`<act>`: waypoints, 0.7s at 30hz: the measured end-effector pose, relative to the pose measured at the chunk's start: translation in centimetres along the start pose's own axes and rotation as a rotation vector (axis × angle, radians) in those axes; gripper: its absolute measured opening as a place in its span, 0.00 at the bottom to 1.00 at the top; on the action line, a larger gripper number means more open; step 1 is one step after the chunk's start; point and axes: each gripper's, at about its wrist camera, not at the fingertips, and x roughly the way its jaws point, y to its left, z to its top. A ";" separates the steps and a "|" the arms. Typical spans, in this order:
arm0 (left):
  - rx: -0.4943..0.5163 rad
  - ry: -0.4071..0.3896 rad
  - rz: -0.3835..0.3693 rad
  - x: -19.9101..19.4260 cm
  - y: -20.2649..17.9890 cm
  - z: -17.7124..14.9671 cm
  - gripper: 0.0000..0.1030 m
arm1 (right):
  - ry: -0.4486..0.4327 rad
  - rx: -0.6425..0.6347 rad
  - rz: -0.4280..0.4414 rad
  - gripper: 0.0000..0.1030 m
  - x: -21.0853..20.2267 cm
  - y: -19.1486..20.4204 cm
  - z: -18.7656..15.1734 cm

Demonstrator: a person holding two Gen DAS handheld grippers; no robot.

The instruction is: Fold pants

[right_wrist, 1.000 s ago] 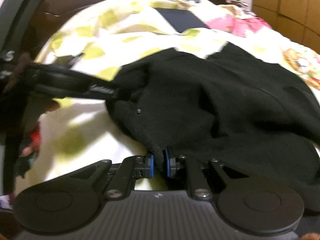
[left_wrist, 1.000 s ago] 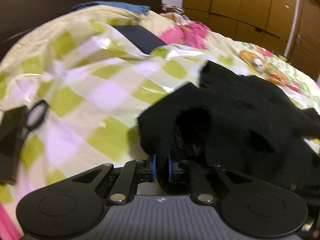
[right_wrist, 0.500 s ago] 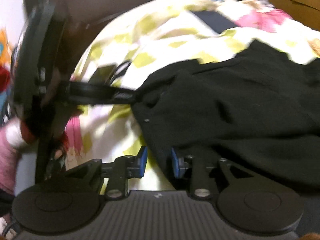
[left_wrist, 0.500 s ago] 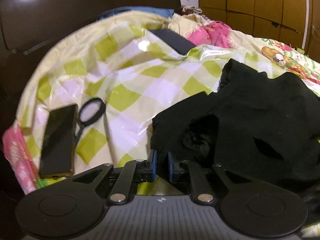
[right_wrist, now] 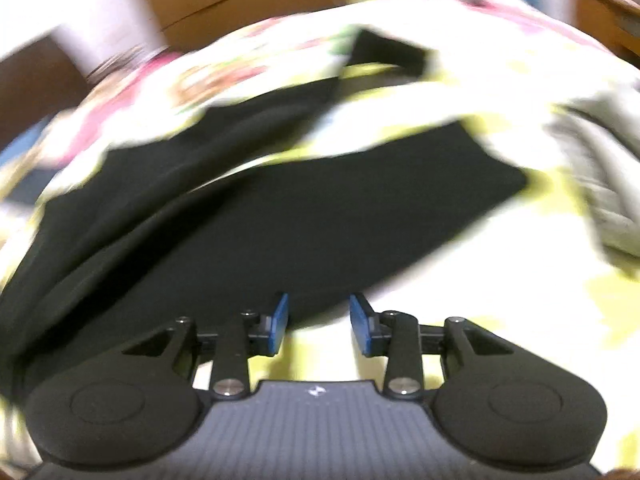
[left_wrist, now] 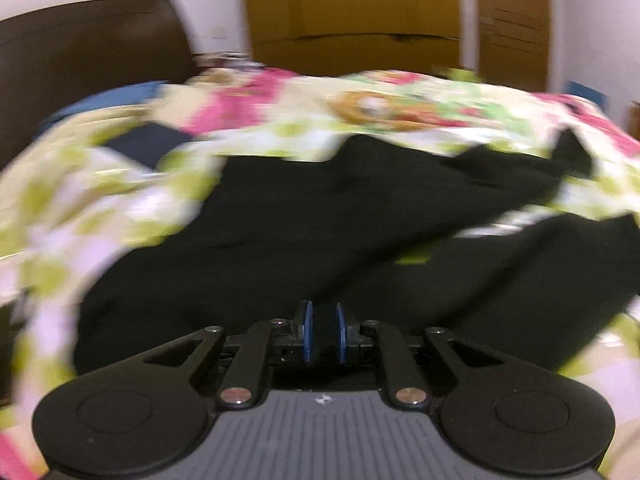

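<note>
The black pants [left_wrist: 320,232] lie spread over a checked green and white bed cover [left_wrist: 100,208]. Both views are blurred by motion. My left gripper [left_wrist: 321,332] is shut on the near edge of the pants, with black cloth between its blue pads. In the right wrist view the pants [right_wrist: 280,216] stretch away with two legs apart. My right gripper [right_wrist: 319,322] is open and empty at the near edge of the pants, with cloth just beyond its pads.
A dark brown headboard [left_wrist: 88,64] stands at the left and wooden wardrobe doors [left_wrist: 352,16] at the back. A flowered pink sheet [left_wrist: 360,108] covers the far bed. A grey cloth [right_wrist: 600,184] lies at the right. A dark blue flat item [left_wrist: 148,142] lies far left.
Both grippers have swung to the right along the bed. The right gripper has opened and let go of the pants. The left gripper stays shut on the cloth. The pants lie more spread out.
</note>
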 end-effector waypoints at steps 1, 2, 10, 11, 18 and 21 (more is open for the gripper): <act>0.018 0.007 -0.040 0.7 -1.9 0.4 0.28 | -0.018 0.039 -0.019 0.36 0.4 -1.4 0.5; 0.036 0.011 -0.066 1.2 -3.6 0.7 0.28 | -0.030 0.090 -0.021 0.36 0.9 -2.9 1.1; 0.169 0.055 -0.179 3.9 -13.8 1.7 0.28 | -0.078 0.382 0.095 0.35 5.5 -8.6 4.8; 0.179 0.061 -0.184 4.1 -14.7 1.7 0.28 | -0.083 0.391 0.104 0.35 6.2 -9.0 5.1; 0.227 0.060 -0.216 4.0 -18.3 2.4 0.28 | -0.094 0.448 0.226 0.05 4.3 -11.9 4.1; 0.244 0.040 -0.237 3.1 -19.2 2.7 0.28 | -0.146 0.435 0.251 0.05 0.6 -12.9 4.1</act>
